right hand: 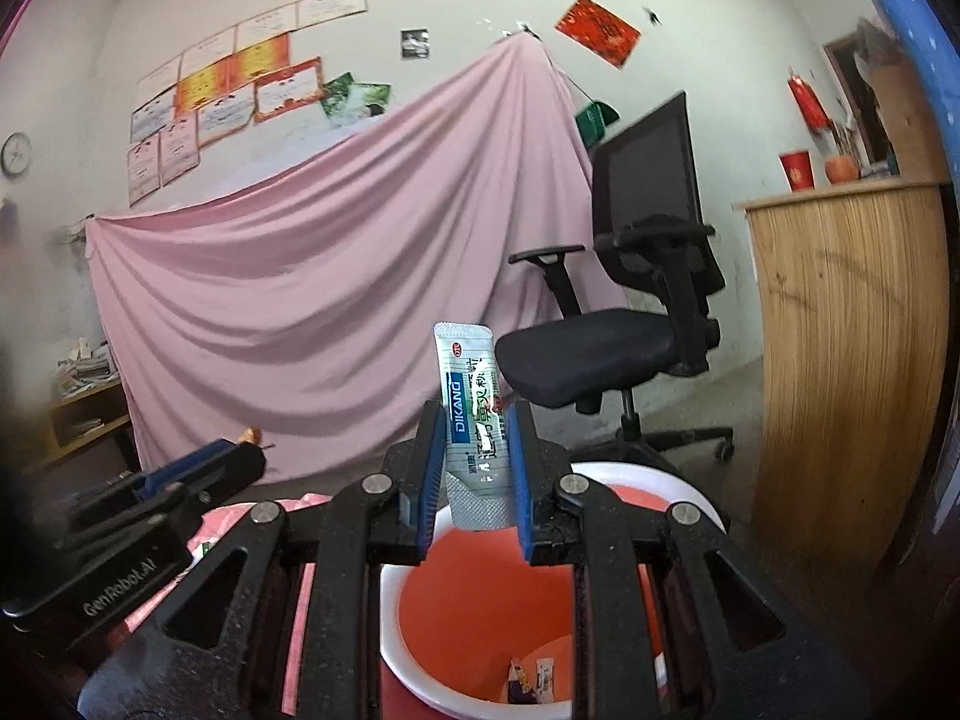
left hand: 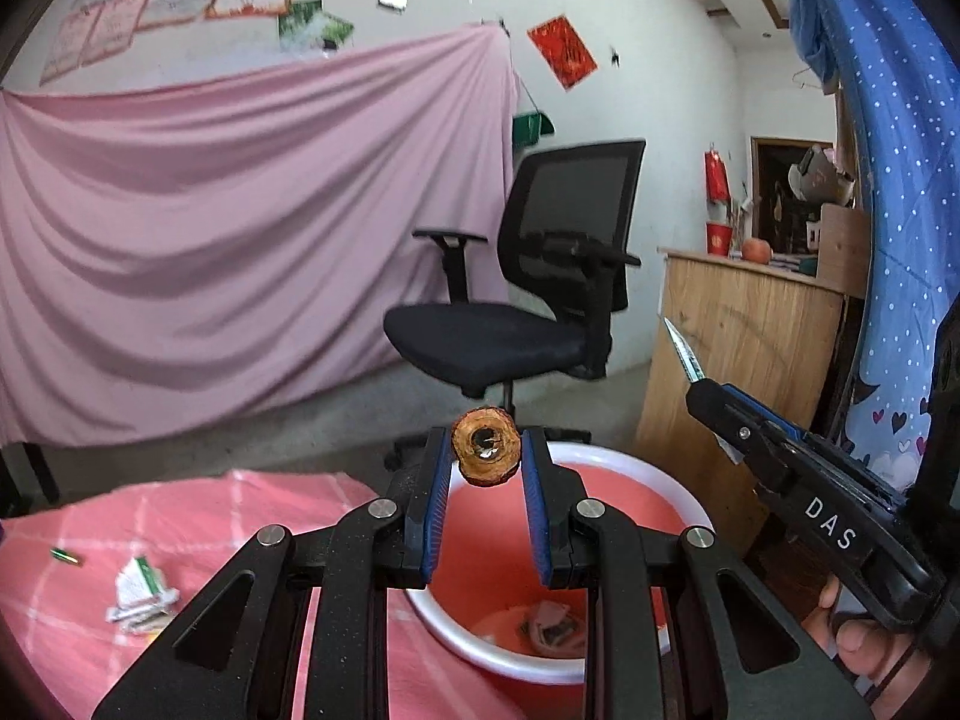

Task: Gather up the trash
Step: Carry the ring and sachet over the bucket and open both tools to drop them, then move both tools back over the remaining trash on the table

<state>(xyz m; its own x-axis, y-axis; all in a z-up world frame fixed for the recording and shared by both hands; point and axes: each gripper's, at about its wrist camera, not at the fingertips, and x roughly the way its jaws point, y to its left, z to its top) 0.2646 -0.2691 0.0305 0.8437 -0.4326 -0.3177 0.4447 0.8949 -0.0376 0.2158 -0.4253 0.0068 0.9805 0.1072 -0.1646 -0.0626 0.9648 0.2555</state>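
Observation:
My left gripper [left hand: 485, 450] is shut on a brown, dried fruit core [left hand: 485, 447] and holds it above the red trash bin [left hand: 660, 480] with a white rim. My right gripper [right hand: 477, 426] is shut on a silver medicine sachet [right hand: 471, 414] with blue and green print, upright over the same red bin [right hand: 630, 483]. Several wrappers lie at the bin's bottom [left hand: 549, 630]. In the left wrist view the right gripper [left hand: 708, 384] reaches in from the right with the sachet [left hand: 681, 348] edge-on. In the right wrist view the left gripper [right hand: 240, 450] shows at the left.
A pink checked tablecloth [left hand: 198, 516] carries crumpled white-green wrappers [left hand: 141, 594] and a small green item [left hand: 65, 555]. Behind the bin stand a black office chair [left hand: 540, 276], a wooden counter [left hand: 738, 354], a pink draped sheet [left hand: 228, 228] and a blue dotted cloth [left hand: 888, 150].

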